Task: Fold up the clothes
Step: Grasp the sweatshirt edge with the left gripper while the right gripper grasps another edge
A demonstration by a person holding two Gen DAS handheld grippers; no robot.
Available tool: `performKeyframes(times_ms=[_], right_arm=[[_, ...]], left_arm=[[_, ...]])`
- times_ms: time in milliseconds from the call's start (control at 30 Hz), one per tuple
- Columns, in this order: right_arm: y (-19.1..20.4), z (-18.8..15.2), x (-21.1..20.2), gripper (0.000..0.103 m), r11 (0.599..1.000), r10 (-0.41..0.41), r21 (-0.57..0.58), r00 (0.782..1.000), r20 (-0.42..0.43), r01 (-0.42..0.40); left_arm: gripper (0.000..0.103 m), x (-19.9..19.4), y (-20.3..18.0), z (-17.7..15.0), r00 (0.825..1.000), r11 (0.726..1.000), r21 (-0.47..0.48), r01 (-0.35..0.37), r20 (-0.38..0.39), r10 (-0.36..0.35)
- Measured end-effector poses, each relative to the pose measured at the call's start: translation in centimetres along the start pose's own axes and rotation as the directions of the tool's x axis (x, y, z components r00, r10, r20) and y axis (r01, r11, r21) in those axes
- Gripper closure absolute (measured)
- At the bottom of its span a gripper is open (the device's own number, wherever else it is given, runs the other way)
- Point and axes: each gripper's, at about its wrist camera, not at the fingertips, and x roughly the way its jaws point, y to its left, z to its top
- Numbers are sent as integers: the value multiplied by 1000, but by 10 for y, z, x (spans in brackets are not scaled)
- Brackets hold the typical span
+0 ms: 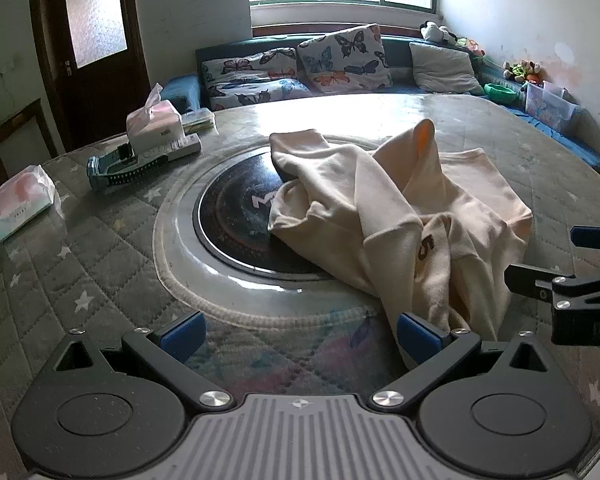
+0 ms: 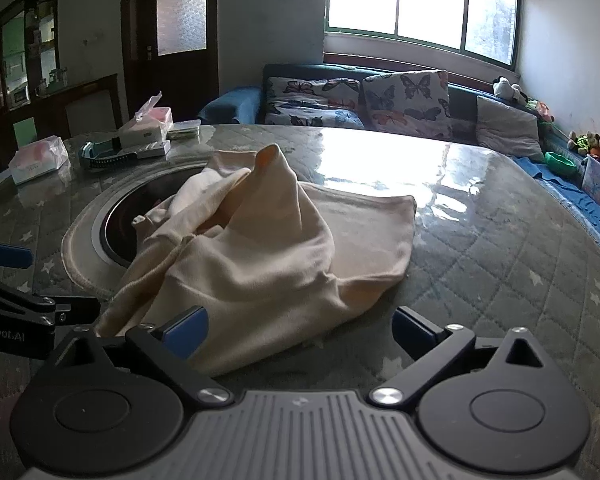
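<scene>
The cream garment [image 1: 400, 216] lies crumpled in a heap near the middle of the tabletop [image 1: 100, 248], partly over the dark round hotplate [image 1: 236, 216]. Both the left gripper [image 1: 300, 334] and the right gripper [image 2: 300, 330] are spread wide, grasping nothing, at its near edge. Pinching several bunched layers at once would likely drag the heap instead of flattening it, and a hem could catch the hotplate's rim.

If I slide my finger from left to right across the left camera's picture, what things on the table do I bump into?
Flat tissue pack → teal-and-black gadget → upright tissue box → round black cooktop → crumpled cream garment → the right gripper, poking in at the edge.
</scene>
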Motion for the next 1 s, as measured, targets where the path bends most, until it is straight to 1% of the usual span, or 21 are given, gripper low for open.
performKeyframes(times_ms=[233, 333, 433, 633, 700, 733, 767, 900, 967, 1000], right_arm=[[-3, 16, 6, 8, 1000, 12, -7, 1000, 14, -12], [-5, 24, 10, 11, 1000, 23, -2, 1000, 15, -23], [-7, 33, 17, 16, 999, 33, 0, 999, 17, -33], [-12, 55, 35, 19, 998, 60, 18, 998, 17, -61], [-13, 62, 43, 22, 998, 62, 14, 998, 18, -62], [-13, 65, 48, 24, 998, 63, 14, 998, 17, -63], [-13, 68, 53, 28, 998, 65, 16, 998, 17, -66], [-18, 84, 74, 33, 993, 107, 39, 994, 4, -107], [-18, 90, 83, 37, 992, 118, 38, 993, -3, -118], [-18, 94, 89, 39, 991, 128, 37, 992, -9, -127]], left_arm=[[0, 2, 2, 12, 1000, 1000, 12, 1, 18, -1], [0, 3, 2, 19, 999, 1000, 16, 6, 31, -6], [0, 4, 1, 28, 999, 1000, 19, 20, 51, -21], [1, 15, -5, 52, 994, 997, 26, 77, 81, -79], [7, 20, -9, 60, 991, 995, 32, 94, 88, -97], [9, 25, -11, 63, 991, 994, 42, 97, 90, -101], [12, 29, -13, 66, 990, 994, 51, 102, 90, -106], [27, 52, -21, 78, 990, 989, 83, 120, 70, -126], [30, 63, -25, 82, 990, 988, 96, 123, 63, -129], [35, 68, -26, 84, 990, 987, 101, 123, 58, -129]])
